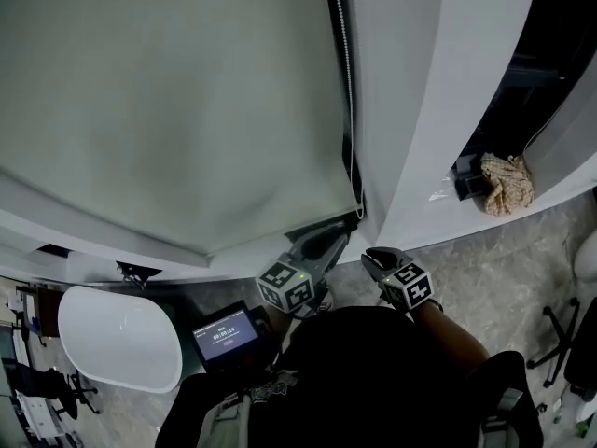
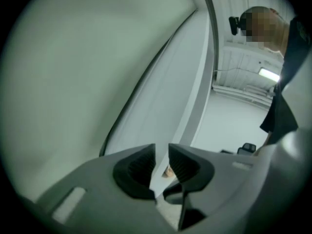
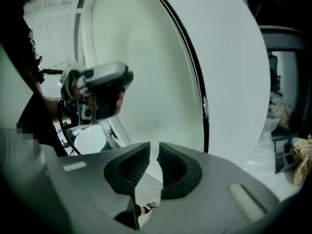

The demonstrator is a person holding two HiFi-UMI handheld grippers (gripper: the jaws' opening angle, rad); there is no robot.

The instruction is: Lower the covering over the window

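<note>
Left gripper [image 2: 162, 152], right gripper [image 3: 154, 150]: ajar, empty

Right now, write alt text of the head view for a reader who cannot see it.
A pale roller blind fills most of the frame, with a bead chain hanging along its right edge. Beneath its lower right corner, the left gripper and right gripper point toward it. A crumpled cloth lies off to the right.

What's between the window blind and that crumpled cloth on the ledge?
Head view: a beaded cord beside the blind, then a broad white wall pillar before the cloth.
</note>
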